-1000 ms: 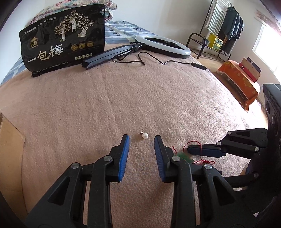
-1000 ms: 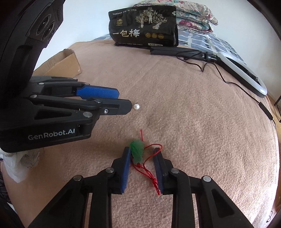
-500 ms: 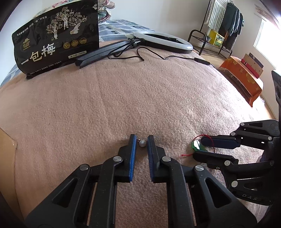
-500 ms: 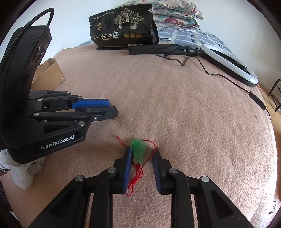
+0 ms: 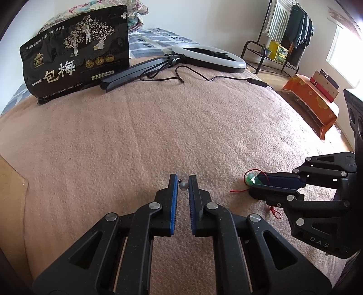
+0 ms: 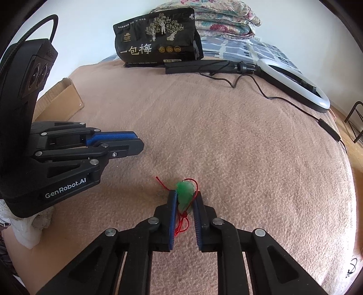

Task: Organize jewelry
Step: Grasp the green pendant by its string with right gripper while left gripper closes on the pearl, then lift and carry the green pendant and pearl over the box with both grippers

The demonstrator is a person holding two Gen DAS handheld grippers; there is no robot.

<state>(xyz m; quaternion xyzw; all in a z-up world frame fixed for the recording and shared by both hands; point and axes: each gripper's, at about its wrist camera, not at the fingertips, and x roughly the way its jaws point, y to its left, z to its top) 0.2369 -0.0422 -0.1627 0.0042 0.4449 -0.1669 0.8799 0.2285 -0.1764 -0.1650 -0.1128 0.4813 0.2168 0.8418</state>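
jewelry lies in two small pieces on a pinkish-tan blanket [image 5: 158, 127] spread over a bed, and each of my two hand-held grippers is on one piece.

my left gripper [image 5: 183, 183] has its blue-padded fingers drawn in tight on a small pearl bead [image 5: 183, 185] with a tiny metal loop at its top. the bead sits pinched right at the fingertips, near the middle of the blanket.

my right gripper [image 6: 185, 199] is just to the right of the left one, apart from it. its jaws are closing, and between them is a green jade pendant [image 6: 185, 192] on a thin red cord [image 6: 181, 224]. the pads look to be pressing on the pendant's lower half, while its upper end pokes out past the fingertips. the cord loops around the top of the pendant and trails back between the fingers in a small tangle.

at the far edge of the blanket a black snack bag [image 5: 74, 63] with gold trees and white chinese lettering stands upright. beside it lies a white ring light [image 5: 208, 57] with a folded black stand and a black cable [image 5: 226, 78] snaking across the blanket. a cardboard box [image 6: 61, 102] sits off the blanket's left side. behind the bag are folded floral quilts [image 6: 222, 20]. in the left view, a clothes rack [image 5: 288, 29] stands by the far wall.
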